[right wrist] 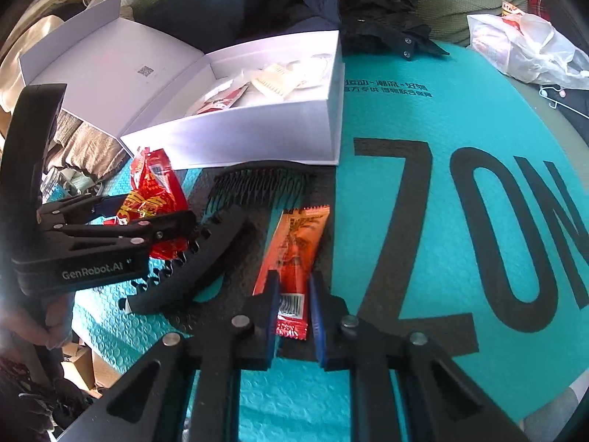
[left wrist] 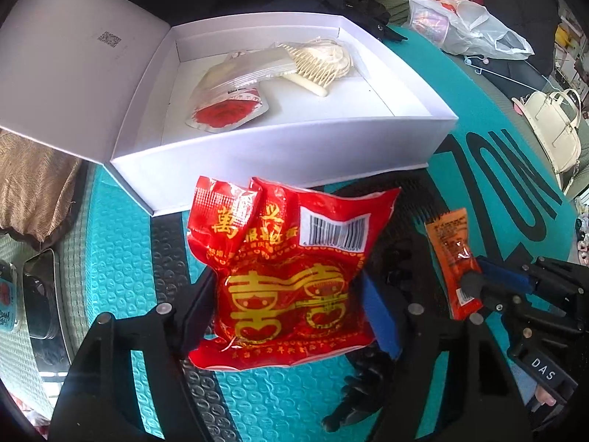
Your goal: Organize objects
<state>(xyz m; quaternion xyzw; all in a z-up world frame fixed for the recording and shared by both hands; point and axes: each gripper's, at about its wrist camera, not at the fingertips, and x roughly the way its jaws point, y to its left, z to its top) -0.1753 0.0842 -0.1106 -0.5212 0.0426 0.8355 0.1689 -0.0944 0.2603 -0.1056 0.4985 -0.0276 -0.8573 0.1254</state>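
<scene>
A red packet with gold characters (left wrist: 279, 243) sits between the fingers of my left gripper (left wrist: 287, 305), which is shut on its lower half and holds it just in front of the open white box (left wrist: 294, 154). The box holds a cream comb (left wrist: 313, 66) and a clear sachet with a red print (left wrist: 224, 110). My right gripper (right wrist: 293, 283) is shut on the lower end of an orange sachet (right wrist: 300, 235) over the teal mat. The left wrist view shows the right gripper (left wrist: 475, 285) at the right, pinching the orange sachet (left wrist: 451, 254).
A black comb (right wrist: 257, 184) and a black hair claw (right wrist: 198, 258) lie on the teal mat (right wrist: 478, 110) between the grippers. Dark clothing (right wrist: 294, 0) lies behind the box. A plastic bag (left wrist: 467, 29) and a white handbag (left wrist: 552, 125) sit far right.
</scene>
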